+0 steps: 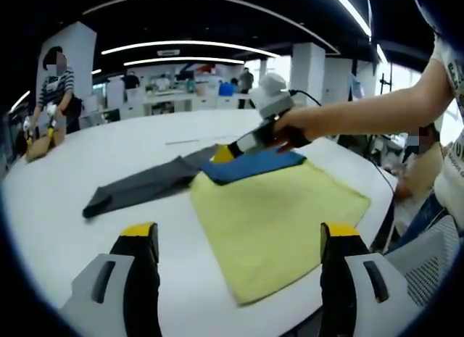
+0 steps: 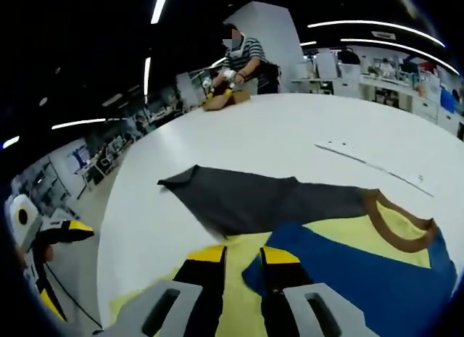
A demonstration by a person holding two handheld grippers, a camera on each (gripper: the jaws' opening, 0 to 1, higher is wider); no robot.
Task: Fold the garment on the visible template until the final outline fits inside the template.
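On the round white table (image 1: 65, 206) a yellow towel-like template cloth (image 1: 275, 221) lies at the near edge; the garment (image 1: 250, 165), blue body with a grey sleeve (image 1: 138, 188) and brown collar trim (image 2: 395, 232), lies across the template's far corner, the sleeve stretched onto bare table; the left gripper (image 1: 239, 239) hovers above the template's near corner, its 2 jaws wide apart and empty; the right gripper (image 2: 243, 261), gripped by a hand (image 1: 290, 128), has its jaws nearly closed at the blue fabric's edge, though whether they pinch it I cannot tell.
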